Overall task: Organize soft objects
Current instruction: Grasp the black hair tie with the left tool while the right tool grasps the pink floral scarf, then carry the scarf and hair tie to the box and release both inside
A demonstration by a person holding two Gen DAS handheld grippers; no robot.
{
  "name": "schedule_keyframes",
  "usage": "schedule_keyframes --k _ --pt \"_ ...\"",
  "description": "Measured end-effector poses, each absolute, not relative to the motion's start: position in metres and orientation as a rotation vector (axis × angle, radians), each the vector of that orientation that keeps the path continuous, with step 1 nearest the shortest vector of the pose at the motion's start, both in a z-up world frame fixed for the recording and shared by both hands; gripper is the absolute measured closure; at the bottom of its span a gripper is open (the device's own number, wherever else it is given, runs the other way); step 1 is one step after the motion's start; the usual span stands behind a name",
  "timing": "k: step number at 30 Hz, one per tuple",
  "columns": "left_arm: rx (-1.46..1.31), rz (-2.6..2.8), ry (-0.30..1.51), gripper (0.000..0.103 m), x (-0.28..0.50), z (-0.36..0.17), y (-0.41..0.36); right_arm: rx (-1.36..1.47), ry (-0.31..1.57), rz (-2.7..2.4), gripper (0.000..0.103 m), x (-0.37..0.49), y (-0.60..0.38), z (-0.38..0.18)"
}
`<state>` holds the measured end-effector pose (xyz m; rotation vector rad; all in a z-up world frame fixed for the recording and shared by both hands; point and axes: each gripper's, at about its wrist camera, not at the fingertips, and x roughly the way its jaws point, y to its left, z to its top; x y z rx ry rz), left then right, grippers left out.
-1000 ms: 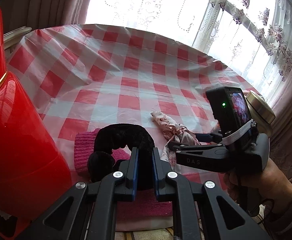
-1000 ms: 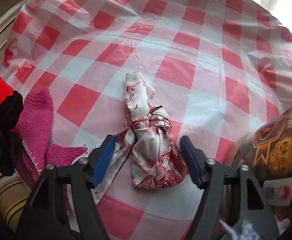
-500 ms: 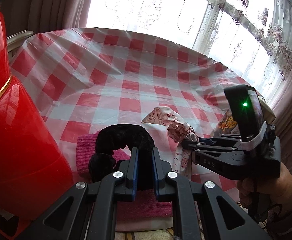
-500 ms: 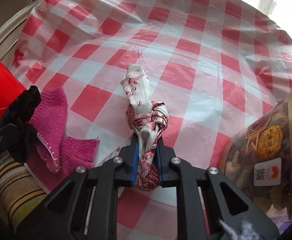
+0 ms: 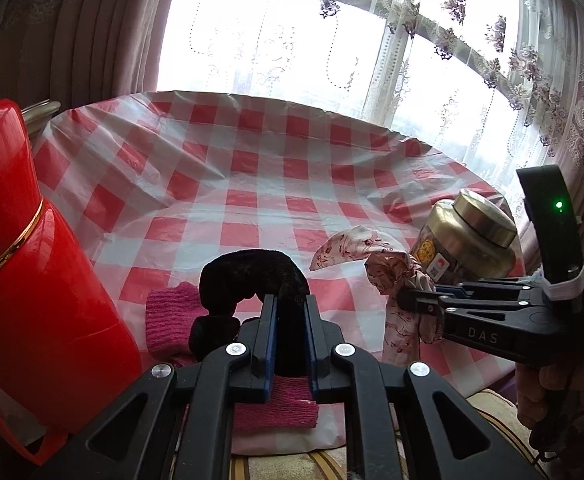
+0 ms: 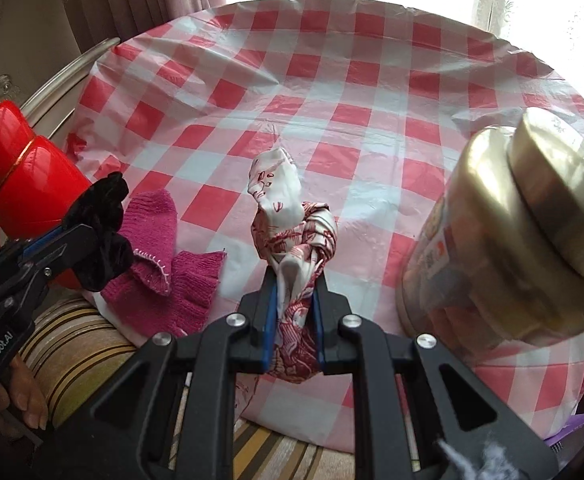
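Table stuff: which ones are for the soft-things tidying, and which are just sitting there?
For the job:
- black velvet scrunchie, clamped in the left gripper
- knotted red-and-white patterned cloth, clamped in the right gripper
- pink knitted cloth

Just lying about:
- red plastic thermos
- gold-lidded jar

Jar (image 6: 504,236) right of knotted cloth (image 6: 296,236)

Readable txt: "DAS" was molded on the side of the right gripper (image 5: 412,304) body, seen from the left wrist cam. "GenRobot.AI" was printed in white on the left gripper (image 6: 79,248) handle, seen from the right wrist cam. The jar (image 5: 464,240) label had a round badge and a small white sticker w/ a red logo, but its print was too small/blurred to read in either view.
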<state>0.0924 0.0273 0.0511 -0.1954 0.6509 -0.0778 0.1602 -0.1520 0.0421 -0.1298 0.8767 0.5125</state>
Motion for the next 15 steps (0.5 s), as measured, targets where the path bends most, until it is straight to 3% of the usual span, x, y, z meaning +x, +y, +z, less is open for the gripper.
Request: schedule_keyframes --k 15 --pt "-0.105 -0.231 0.618 0.090 0.065 0.077 -0.055 0.054 0.772 0.369 0.084 0.082 -0.290 0.080"
